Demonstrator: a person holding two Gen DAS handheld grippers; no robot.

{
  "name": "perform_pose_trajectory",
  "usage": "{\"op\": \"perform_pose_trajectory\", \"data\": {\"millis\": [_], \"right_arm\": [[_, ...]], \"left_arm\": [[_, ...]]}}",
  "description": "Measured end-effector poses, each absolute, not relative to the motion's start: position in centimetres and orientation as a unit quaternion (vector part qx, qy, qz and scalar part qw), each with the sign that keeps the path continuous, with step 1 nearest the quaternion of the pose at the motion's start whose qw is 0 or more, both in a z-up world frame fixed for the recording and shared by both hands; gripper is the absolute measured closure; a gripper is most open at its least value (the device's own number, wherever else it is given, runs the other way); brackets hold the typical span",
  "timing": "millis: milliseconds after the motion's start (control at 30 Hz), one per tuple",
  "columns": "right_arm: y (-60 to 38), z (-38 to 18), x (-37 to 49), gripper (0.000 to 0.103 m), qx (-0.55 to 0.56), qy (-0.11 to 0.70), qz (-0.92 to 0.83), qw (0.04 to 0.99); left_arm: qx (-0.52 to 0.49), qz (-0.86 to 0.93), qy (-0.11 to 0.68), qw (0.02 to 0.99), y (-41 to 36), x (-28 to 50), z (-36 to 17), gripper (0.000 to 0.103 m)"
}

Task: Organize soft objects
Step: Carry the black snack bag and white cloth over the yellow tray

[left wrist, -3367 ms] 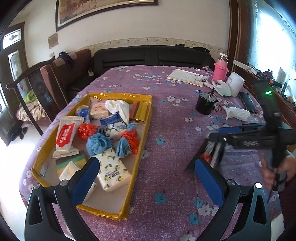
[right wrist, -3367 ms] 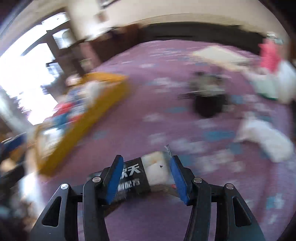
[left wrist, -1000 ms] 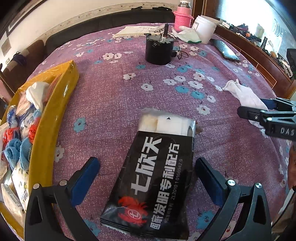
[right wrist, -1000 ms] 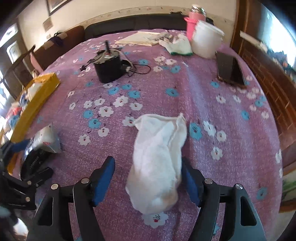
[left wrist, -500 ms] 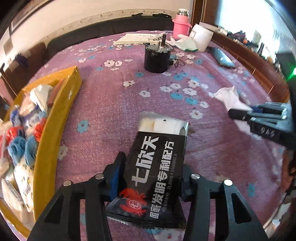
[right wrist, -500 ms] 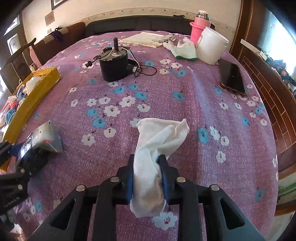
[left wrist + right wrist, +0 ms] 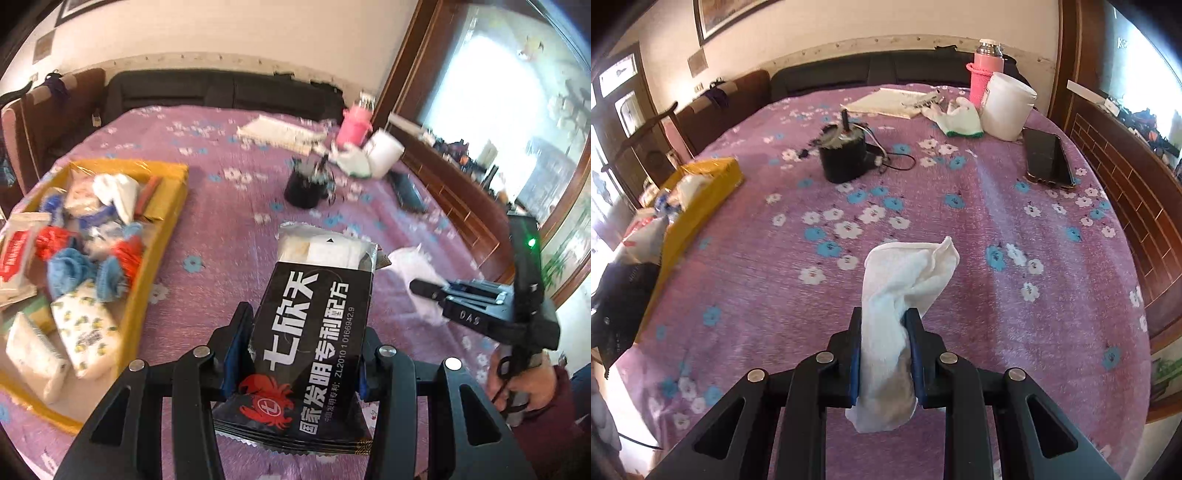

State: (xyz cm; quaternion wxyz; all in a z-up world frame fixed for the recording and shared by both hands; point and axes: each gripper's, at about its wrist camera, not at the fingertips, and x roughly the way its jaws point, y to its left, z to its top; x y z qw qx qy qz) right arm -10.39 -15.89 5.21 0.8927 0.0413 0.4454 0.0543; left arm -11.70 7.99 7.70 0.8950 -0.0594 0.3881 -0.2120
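My left gripper (image 7: 299, 354) is shut on a black packet (image 7: 314, 332) with white Chinese writing and a red crab, held above the purple flowered tablecloth. My right gripper (image 7: 884, 343) is shut on a white cloth (image 7: 901, 291), lifted off the table; the same gripper (image 7: 461, 299) and cloth (image 7: 413, 266) show at the right of the left wrist view. The yellow tray (image 7: 162, 236) at the left holds several soft things: tissue packs, blue and red cloths, a white cloth. It also shows in the right wrist view (image 7: 698, 199).
A black motor with wires (image 7: 844, 158) stands mid-table. At the far end are a pink flask (image 7: 986, 74), a white tub (image 7: 1006, 107), a white glove (image 7: 960, 118), papers (image 7: 890, 99) and a phone (image 7: 1047, 157). Chairs and a sofa ring the table.
Both grippers closed on their loads about half a second ago and have since lifted them. The left view swung up and left, bringing the tray into view.
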Motion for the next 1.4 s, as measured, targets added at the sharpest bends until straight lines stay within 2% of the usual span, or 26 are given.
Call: {"op": "perform_pose_trajectory", "data": {"millis": [567,1033,1400], "right_arm": [[-8.8,7.8,-11.6,0.08,0.052,0.417,0.127,0.899],[-3.2,8.9,-11.5,0.08,0.032,0.415,0.18,0.891],[1.1,9.3,-11.0,0.079,0.026,0.415,0.234,0.879]], "left_arm": [[-0.107,-0.138,0.346,0.922,17.1,-13.9,9.5,0.057],[-0.181,0.003,0.316,0.931,30.1,-16.0,9.9,0.057],[-0.194,0.034,0.332,0.923,32.3,-15.6,8.2,0.057]]}}
